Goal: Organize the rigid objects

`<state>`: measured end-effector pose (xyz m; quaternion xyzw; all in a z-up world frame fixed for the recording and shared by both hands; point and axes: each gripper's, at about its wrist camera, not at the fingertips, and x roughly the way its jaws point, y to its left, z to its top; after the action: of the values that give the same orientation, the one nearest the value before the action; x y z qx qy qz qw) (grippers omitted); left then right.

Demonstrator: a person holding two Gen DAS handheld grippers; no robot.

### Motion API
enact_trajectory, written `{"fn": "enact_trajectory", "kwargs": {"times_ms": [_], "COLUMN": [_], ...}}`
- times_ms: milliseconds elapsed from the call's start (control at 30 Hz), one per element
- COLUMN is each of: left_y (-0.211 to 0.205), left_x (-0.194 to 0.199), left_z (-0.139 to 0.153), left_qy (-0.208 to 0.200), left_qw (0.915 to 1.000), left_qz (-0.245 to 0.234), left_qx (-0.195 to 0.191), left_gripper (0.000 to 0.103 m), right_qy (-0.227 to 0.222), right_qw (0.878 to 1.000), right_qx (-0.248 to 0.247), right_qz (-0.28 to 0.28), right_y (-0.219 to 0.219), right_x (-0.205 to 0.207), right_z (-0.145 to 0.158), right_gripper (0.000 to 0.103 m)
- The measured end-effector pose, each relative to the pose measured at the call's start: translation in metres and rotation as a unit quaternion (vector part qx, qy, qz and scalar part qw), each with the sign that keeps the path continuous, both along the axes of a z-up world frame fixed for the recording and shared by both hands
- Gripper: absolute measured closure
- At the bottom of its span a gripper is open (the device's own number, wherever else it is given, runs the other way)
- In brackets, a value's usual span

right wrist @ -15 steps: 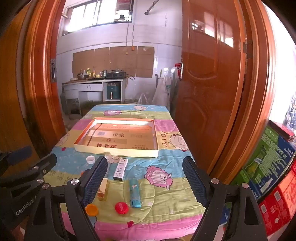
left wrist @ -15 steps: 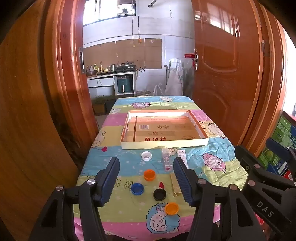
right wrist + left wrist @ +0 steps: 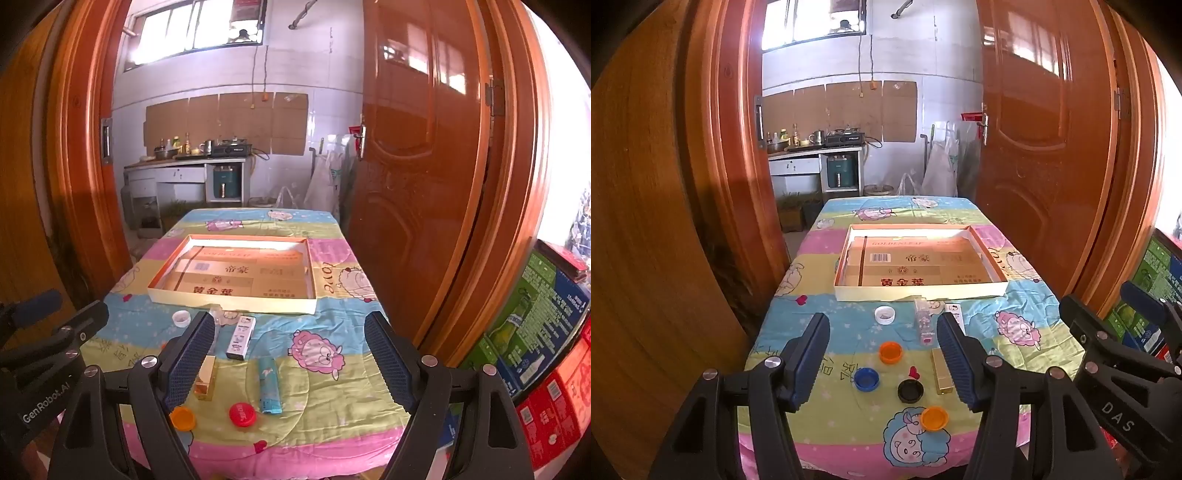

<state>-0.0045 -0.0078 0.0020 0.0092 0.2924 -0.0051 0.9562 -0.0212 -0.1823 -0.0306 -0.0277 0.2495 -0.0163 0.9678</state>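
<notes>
Both grippers hovered above the near edge of the counter [image 3: 1027,314], angled down at the scatter of small things. Left gripper [image 3: 882,354] stood wide open, nothing between its jaws; right gripper [image 3: 290,363] likewise fully spread and empty. The shallow tray [image 3: 919,291] lay mid-counter, lined with flattened cardboard and holding none of the loose things — I judged it the destination, so sorting had not begun. Loose items lay between me and the tray: white cap [image 3: 885,315], orange cap [image 3: 890,351], blue cap [image 3: 866,379], black cap [image 3: 910,390], a second orange cap [image 3: 934,418] near the edge, a gold box [image 3: 940,373], a clear lighter [image 3: 923,325]. On the right side: red cap [image 3: 242,414], teal lighter [image 3: 268,386], white lighter [image 3: 241,337]. The caps sat well apart — each probably graspable singly. The gold box lay partly hidden behind the inner fingers in both views. Doors closed in on both sides.
</notes>
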Motion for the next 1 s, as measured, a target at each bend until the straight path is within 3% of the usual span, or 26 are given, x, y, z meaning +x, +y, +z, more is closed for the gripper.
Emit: {"fn": "enact_trajectory", "kwargs": {"times_ms": [1000], "left_y": [0.0098], "left_x": [0.0], "left_z": [0.0024], "left_qy": [-0.001], "left_qw": [1.0], "left_qz": [-0.001], "left_qx": [-0.006], "left_gripper": [0.042], "right_qy": [0.0], "right_qw": [1.0], "right_qx": [0.0], "right_qz": [-0.001], "right_y": [0.0014], "right_x": [-0.0008], "right_z": [0.0018], "right_gripper": [0.019]}}
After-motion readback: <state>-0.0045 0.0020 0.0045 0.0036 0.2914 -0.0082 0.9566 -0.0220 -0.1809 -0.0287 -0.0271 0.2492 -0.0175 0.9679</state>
